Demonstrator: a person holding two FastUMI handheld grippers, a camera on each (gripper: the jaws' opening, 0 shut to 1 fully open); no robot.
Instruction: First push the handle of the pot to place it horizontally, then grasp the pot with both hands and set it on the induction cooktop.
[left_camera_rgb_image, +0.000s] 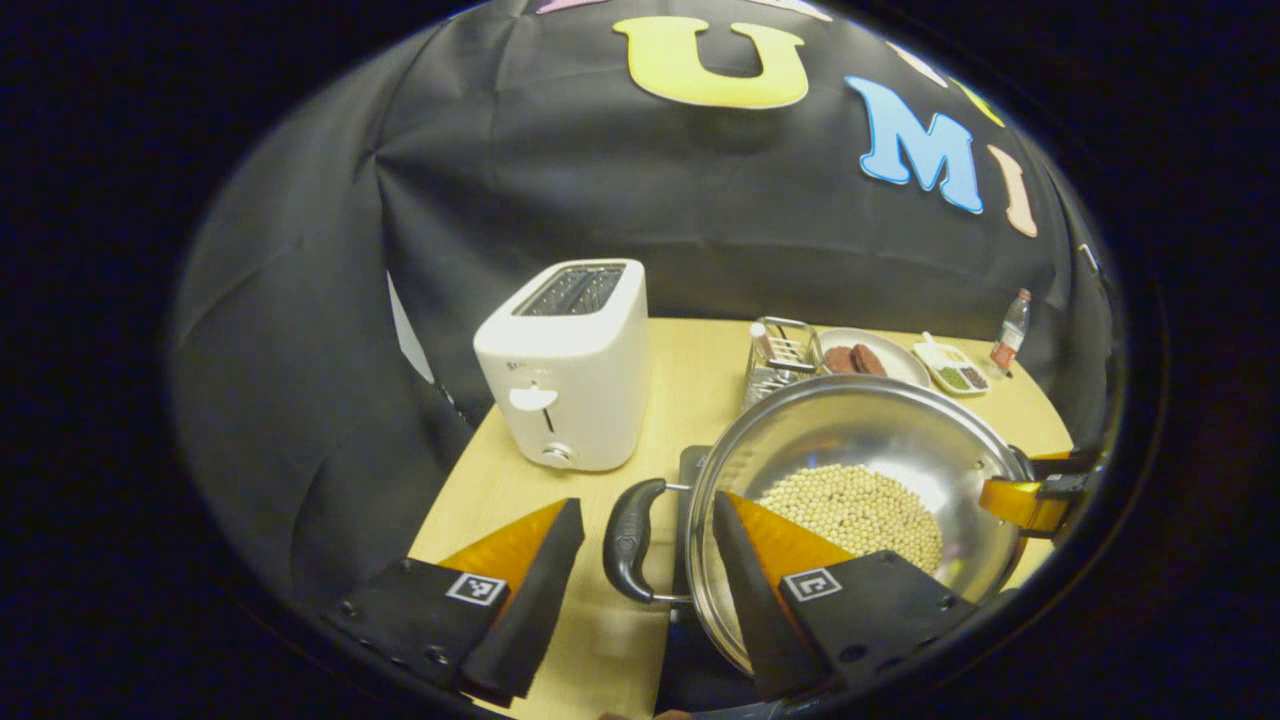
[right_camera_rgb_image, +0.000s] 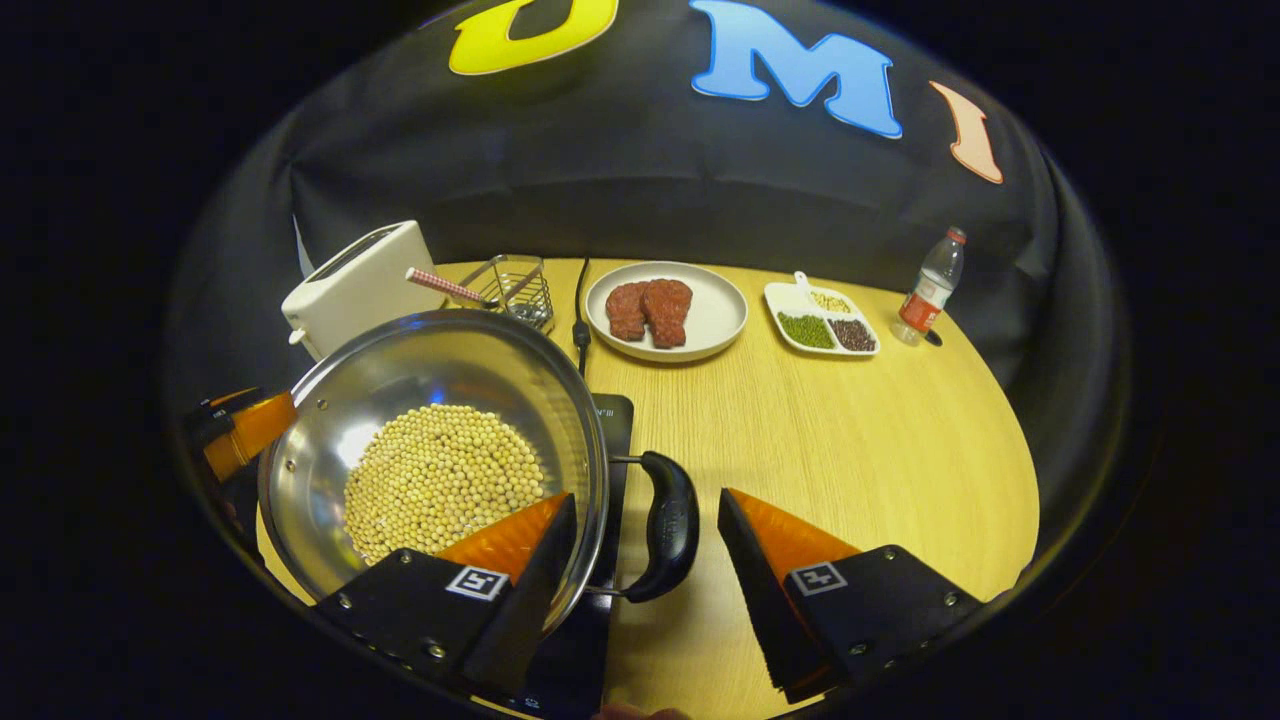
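Mock kitchen booth: toaster (left_camera_rgb_image: 563, 365), induction cooktop (right_camera_rgb_image: 612, 420).

We see the right gripper (right_camera_rgb_image: 647, 545) with its fingers spread wide around the pot's black side handle (right_camera_rgb_image: 668, 538), neither finger touching it. The steel pot (right_camera_rgb_image: 470, 365) holds pale beans (right_camera_rgb_image: 440, 480) and sits over the black induction cooktop (right_camera_rgb_image: 615, 425). The other gripper (right_camera_rgb_image: 235, 430) is at the pot's far rim. Behind stand a toaster (right_camera_rgb_image: 355, 280), a plate of meat (right_camera_rgb_image: 665, 310) and a bottle (right_camera_rgb_image: 930, 285).
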